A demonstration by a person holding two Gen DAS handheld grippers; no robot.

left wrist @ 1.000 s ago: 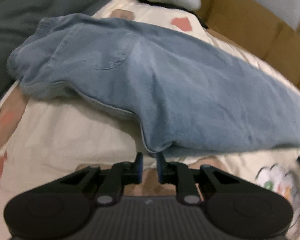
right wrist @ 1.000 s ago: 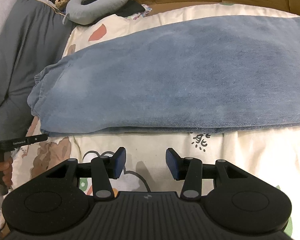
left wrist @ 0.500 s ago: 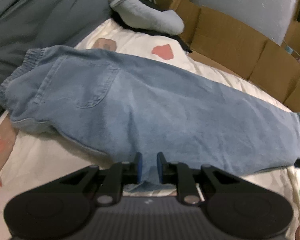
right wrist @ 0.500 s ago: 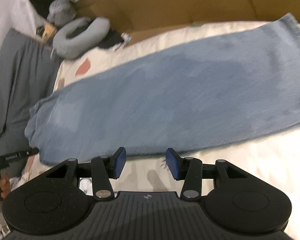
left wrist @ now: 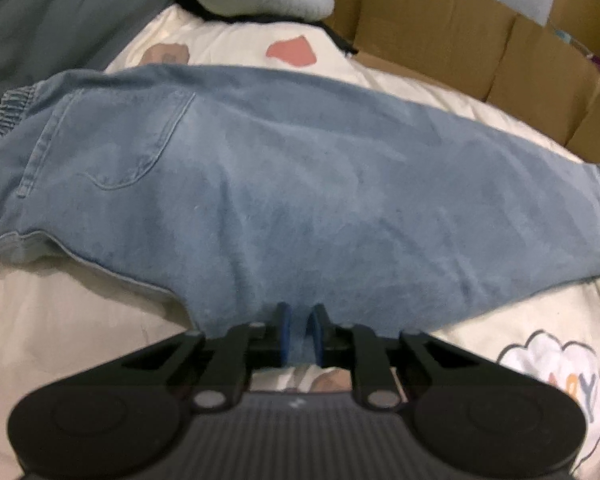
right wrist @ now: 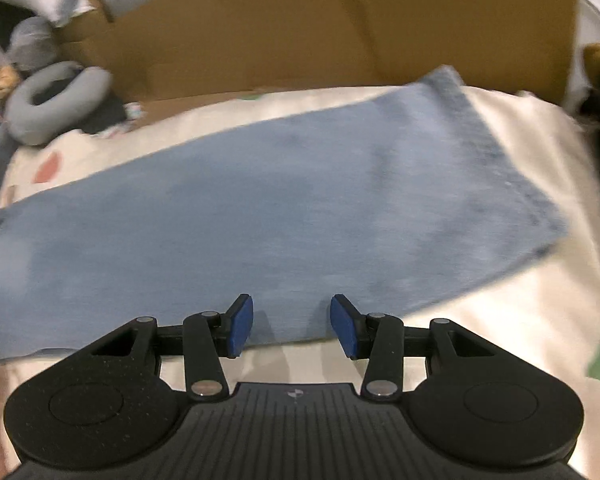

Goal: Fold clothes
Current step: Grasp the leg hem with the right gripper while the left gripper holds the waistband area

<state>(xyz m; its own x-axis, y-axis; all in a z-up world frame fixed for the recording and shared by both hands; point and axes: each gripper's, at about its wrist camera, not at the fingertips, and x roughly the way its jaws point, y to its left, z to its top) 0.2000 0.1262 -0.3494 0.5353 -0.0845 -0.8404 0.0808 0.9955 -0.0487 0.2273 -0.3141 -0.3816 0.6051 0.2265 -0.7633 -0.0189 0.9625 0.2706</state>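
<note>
Blurred jeans (left wrist: 300, 200) on the bed (left wrist: 80, 340), left claw (left wrist: 299, 330) angled down, closing on their near edge, seemingly gripping, right claw (right wrist: 292, 330) released above the leg.

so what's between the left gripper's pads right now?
Left wrist view: the near edge of the jeans sits between the pads of the left gripper, whose jaws are closing on the denim.
</note>
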